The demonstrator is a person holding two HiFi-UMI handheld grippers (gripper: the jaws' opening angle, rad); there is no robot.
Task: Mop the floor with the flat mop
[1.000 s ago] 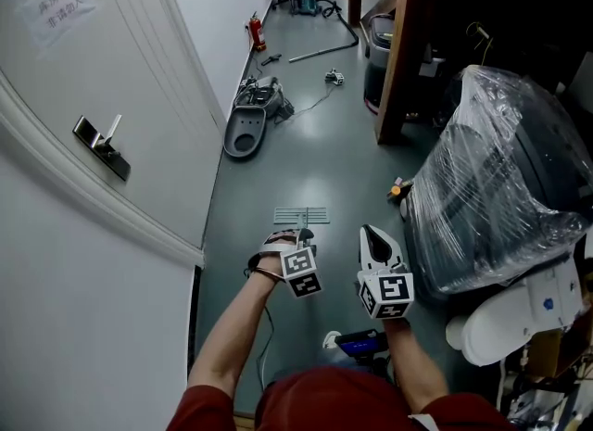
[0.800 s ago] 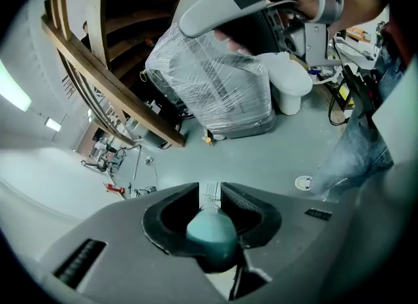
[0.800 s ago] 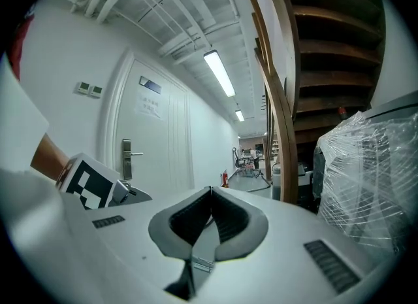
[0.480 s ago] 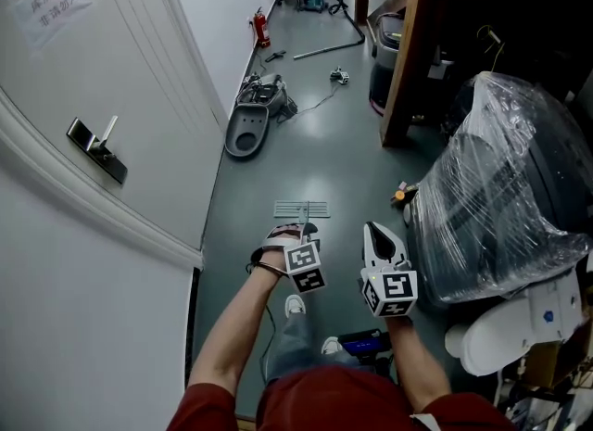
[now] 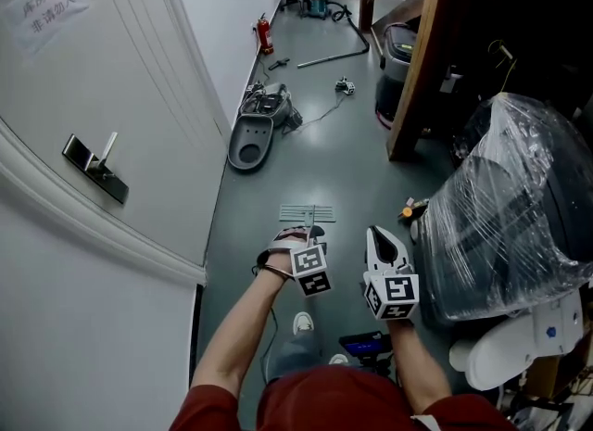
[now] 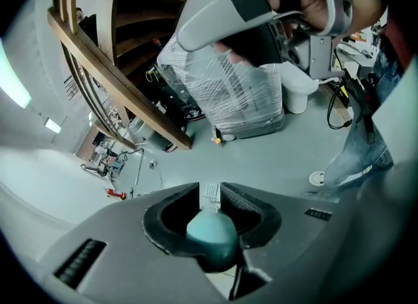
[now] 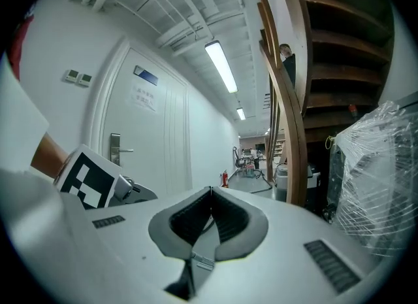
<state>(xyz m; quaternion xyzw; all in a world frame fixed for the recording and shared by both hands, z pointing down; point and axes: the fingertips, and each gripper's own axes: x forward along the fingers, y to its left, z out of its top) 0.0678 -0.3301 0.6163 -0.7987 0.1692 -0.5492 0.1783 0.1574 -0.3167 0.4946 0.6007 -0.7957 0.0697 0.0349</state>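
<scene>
The flat mop head (image 5: 306, 213) lies on the grey-green floor just ahead of my hands, its thin handle rising toward my left gripper (image 5: 303, 237). In the left gripper view that gripper (image 6: 210, 195) is shut on the mop handle, whose rounded teal end (image 6: 211, 234) sits between the jaws, with the mop head (image 6: 209, 193) showing through the gap. My right gripper (image 5: 378, 234) hangs beside it to the right, apart from the mop. Its jaws (image 7: 210, 193) are shut with nothing between them.
A white door with a handle (image 5: 93, 162) fills the left. A plastic-wrapped bulky load (image 5: 519, 207) and a white fixture (image 5: 505, 350) crowd the right. Ahead stand a wooden post (image 5: 422, 68), a grey floor machine (image 5: 250, 142) and a red fire extinguisher (image 5: 264, 35).
The person has stepped forward down the corridor with the mop; the floor objects have slid lower in the view. A shoe now shows below the arms. Both grippers keep their hold.
</scene>
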